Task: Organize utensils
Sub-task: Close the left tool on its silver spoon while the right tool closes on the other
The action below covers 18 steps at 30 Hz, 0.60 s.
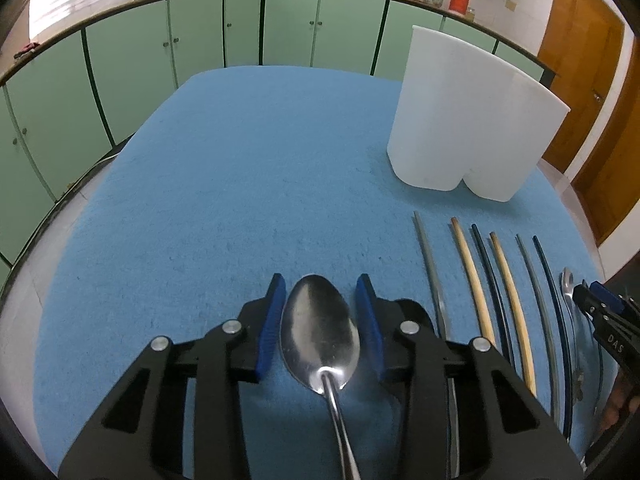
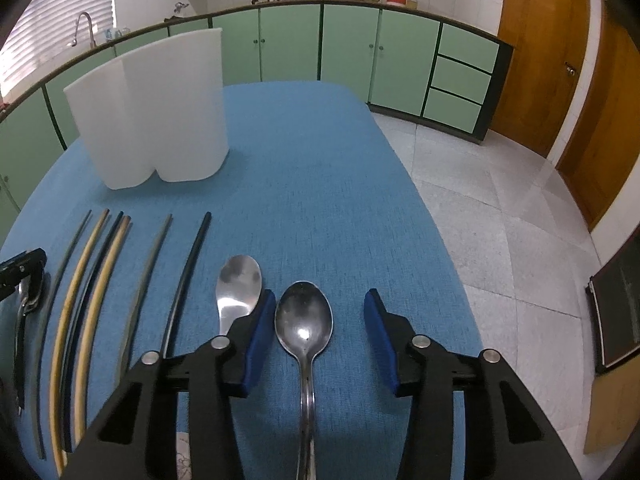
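We have a claw over a spoon on each side: the left claw (image 1: 320,316) stands wide around the bowl of a metal spoon (image 1: 319,330) lying on the blue worktop (image 1: 224,184), and the right claw (image 2: 320,328) stands wide around a darker spoon (image 2: 304,322), neither pinched yet. To do this well, we judge we should close on the neck below the bowl, not on the rounded bowl, which would likely slip, then lift level toward the white two-lobed holder (image 2: 152,116) at the far side. Counting: three spoons, the third (image 2: 239,286) just left of the right claw; six chopsticks (image 1: 476,280) in a row between the claws; one holder.
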Motion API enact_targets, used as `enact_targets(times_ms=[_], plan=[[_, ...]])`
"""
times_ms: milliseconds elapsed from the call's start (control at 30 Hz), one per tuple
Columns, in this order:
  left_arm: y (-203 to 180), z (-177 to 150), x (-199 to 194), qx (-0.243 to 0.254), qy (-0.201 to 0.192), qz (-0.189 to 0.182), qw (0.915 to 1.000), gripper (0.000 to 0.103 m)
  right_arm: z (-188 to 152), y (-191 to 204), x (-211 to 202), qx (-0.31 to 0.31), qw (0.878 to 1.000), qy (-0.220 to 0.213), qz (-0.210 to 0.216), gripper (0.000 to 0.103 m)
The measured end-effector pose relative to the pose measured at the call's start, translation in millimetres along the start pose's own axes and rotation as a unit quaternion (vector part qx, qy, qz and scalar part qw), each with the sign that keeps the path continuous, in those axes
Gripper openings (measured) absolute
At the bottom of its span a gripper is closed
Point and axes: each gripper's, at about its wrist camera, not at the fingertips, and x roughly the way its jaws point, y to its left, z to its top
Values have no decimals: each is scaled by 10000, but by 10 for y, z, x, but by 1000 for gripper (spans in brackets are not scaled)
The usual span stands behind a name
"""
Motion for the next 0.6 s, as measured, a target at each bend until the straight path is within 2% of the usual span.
enact_targets(times_ms=[100, 200, 467, 600], plan=[[9, -13, -4, -57, -14, -27, 10000, 34, -10, -1, -5, -2, 10000, -20, 2, 44], [24, -33, -19, -96, -37, -57, 9999, 32, -43, 21, -23, 14, 9999, -33, 139, 29], [26, -108, -139, -115, -157, -255, 9995, 31, -68, -6, -93, 57, 9996, -132, 231, 28], [8, -120, -351, -61, -450, -322, 9984, 31, -121, -43, -281, 83, 9988, -387, 271, 28]])
